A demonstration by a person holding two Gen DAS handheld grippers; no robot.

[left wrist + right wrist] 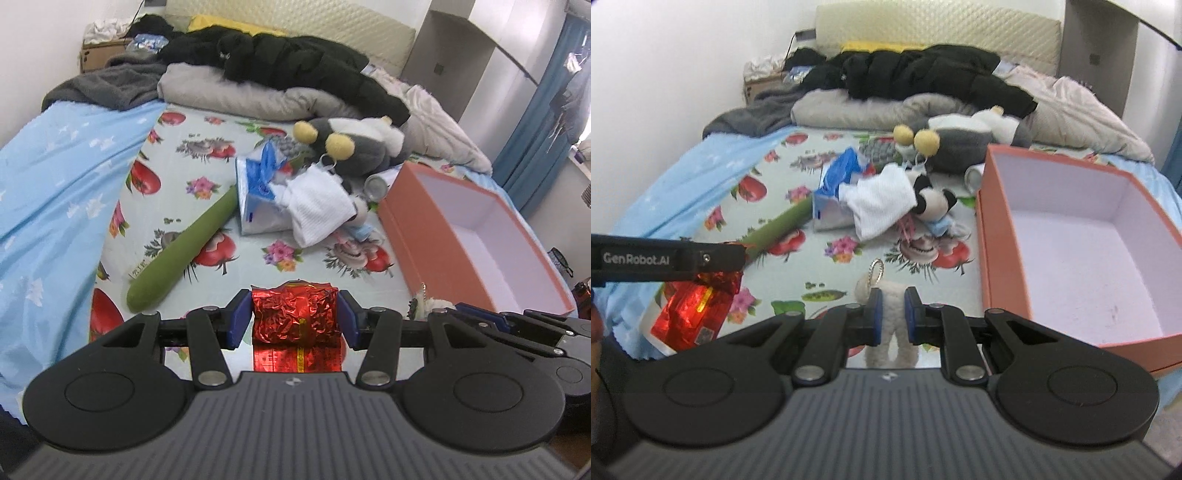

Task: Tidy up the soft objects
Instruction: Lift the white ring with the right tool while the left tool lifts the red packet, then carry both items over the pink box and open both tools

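**A:** Status of left gripper (pixel 295 319)?

**B:** Pinching red foil packet (pixel 295 319) across its width, one blue pad on each side. Carried clear of the floral sheet (pixel 207 155), near the bed's front edge. Wide grip suited to a crinkled, compressible wrapper: squeezed enough to hold, not enough to crush.

**A:** Right gripper (pixel 891 317)?

**B:** Pressed nearly together on small white fleece toy (pixel 891 332), gripped at its narrow middle. Legs hanging below the pads, head and metal key ring (pixel 876 272) sticking out beyond them. Narrow grip needed because the fleece gives way under pressure.

**A:** Destination?

**B:** Probably the orange box (pixel 480 258), lid off, white interior bare, at the bed's right edge. Placed close to both grippers for a short carry. Right gripper just beside its near left wall.

**A:** Remaining items?

**B:** Mid-bed cluster: green plush cucumber (pixel 184 243) lying diagonally toward the left; blue-and-white plastic package (pixel 258 192) touching its far end; white cloth (pixel 317 206) draped over the package; small panda toy (pixel 932 199) partly under the cloth; grey plush with yellow balls (pixel 354 147) behind. Metal can (pixel 376 184) between the plush and the box, likely not soft, likely to be left out.

**A:** Progress estimate?

**B:** Early. Nothing in the box yet; two items in hand.

**A:** Hazards?

**B:** Grippers side by side; collision possible over the box. Staggered release advised. Key ring apt to snag on the box rim.
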